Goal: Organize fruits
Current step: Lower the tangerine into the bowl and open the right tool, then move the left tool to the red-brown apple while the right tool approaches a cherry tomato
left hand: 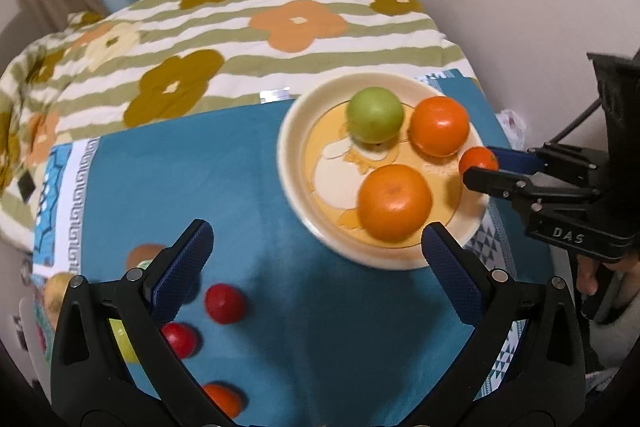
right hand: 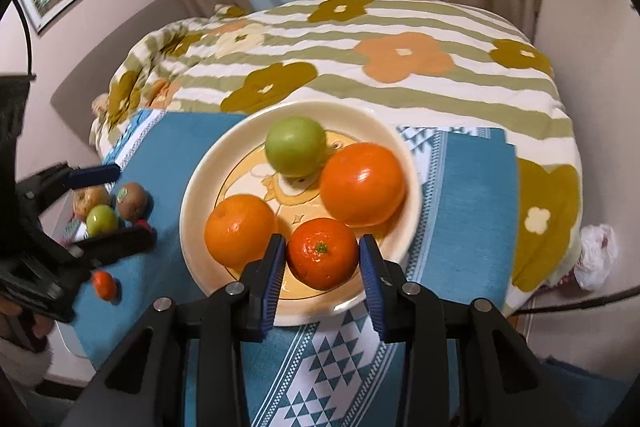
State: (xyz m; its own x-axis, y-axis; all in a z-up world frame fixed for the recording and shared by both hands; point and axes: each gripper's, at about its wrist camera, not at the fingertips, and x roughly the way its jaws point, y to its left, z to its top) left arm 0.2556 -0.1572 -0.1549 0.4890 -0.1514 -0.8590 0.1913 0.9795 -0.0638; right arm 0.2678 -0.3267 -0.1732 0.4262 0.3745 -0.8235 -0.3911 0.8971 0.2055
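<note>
A cream plate (right hand: 200,183) (left hand: 290,147) on the blue cloth holds a green apple (right hand: 297,146) (left hand: 375,114), a large orange fruit (right hand: 362,183) (left hand: 439,126) and an orange (right hand: 240,230) (left hand: 394,202). My right gripper (right hand: 322,254) (left hand: 480,163) holds a small mandarin (right hand: 322,253) (left hand: 478,159) between its pads over the plate's near edge. My left gripper (left hand: 316,247) (right hand: 104,205) is open and empty, above the cloth left of the plate. Loose fruit lie left of the plate: two red ones (left hand: 224,303), a small orange one (left hand: 224,399) (right hand: 105,283), a kiwi (right hand: 133,199), a green apple (right hand: 102,219).
The blue patterned cloth (left hand: 200,167) (right hand: 472,195) lies on a bed with a flowered striped quilt (left hand: 240,39) (right hand: 400,75). Walls stand close on the right. A white plastic bag (right hand: 596,255) lies off the bed's right edge.
</note>
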